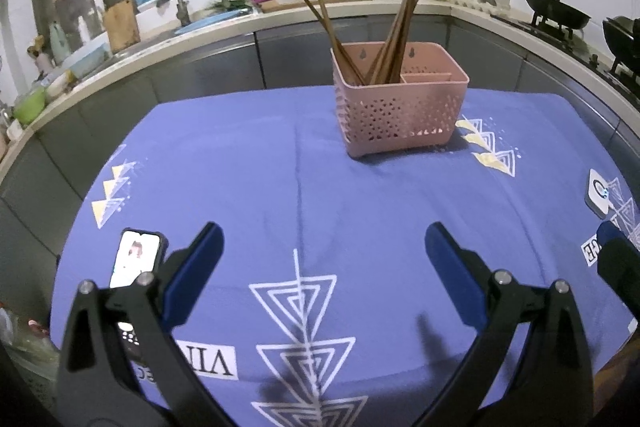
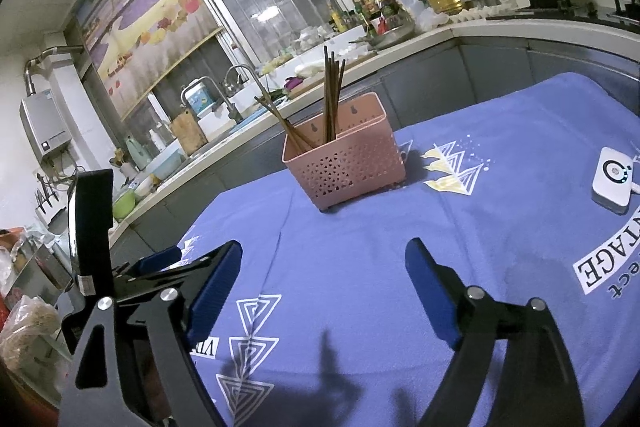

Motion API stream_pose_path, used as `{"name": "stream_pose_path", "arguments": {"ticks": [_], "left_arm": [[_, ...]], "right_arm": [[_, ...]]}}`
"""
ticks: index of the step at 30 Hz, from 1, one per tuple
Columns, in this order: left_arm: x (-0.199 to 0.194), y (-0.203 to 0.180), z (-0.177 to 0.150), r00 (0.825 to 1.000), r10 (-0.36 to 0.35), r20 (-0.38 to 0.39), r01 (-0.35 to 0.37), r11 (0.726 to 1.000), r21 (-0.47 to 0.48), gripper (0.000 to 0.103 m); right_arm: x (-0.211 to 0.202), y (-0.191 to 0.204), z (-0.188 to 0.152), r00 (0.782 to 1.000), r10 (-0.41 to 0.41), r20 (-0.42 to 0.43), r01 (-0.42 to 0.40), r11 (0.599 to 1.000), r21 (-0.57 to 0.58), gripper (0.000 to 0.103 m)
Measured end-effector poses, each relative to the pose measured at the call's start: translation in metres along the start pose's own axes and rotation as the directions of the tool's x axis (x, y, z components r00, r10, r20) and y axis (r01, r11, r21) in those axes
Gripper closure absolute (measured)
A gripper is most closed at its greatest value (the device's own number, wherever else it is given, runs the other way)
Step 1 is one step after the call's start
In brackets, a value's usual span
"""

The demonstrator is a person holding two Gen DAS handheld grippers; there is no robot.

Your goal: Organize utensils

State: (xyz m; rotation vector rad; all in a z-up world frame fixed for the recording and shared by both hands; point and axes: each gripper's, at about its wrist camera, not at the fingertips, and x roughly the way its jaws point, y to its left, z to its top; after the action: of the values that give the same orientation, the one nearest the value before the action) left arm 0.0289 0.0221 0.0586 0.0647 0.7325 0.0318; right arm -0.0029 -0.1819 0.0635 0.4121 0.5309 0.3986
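A pink perforated utensil basket (image 1: 400, 115) stands on the blue tablecloth (image 1: 260, 187) toward the far side; it also shows in the right wrist view (image 2: 344, 159). Several brown chopsticks (image 1: 394, 31) stand inside it, leaning apart; in the right wrist view the chopsticks (image 2: 332, 95) rise from its left part. My left gripper (image 1: 324, 259) is open and empty, low over the cloth, well short of the basket. My right gripper (image 2: 324, 279) is open and empty, also short of the basket. The left gripper's body shows at the left of the right wrist view (image 2: 160, 267).
A phone (image 1: 134, 259) lies on the cloth at the near left. A white device (image 2: 612, 179) lies at the right. The kitchen counter (image 1: 240, 23) with sink, bottles and woks (image 1: 556, 11) curves behind the table.
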Motion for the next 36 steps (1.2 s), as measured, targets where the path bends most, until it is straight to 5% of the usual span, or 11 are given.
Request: {"name": "stream_pose_path", "arguments": {"ticks": [36], "left_arm": [[0.006, 0.014, 0.000, 1.000, -0.027, -0.009, 0.027, 0.998, -0.049, 0.006]], "right_arm": [[0.009, -0.001, -0.009, 0.999, 0.016, -0.032, -0.015, 0.999, 0.044, 0.008]]}}
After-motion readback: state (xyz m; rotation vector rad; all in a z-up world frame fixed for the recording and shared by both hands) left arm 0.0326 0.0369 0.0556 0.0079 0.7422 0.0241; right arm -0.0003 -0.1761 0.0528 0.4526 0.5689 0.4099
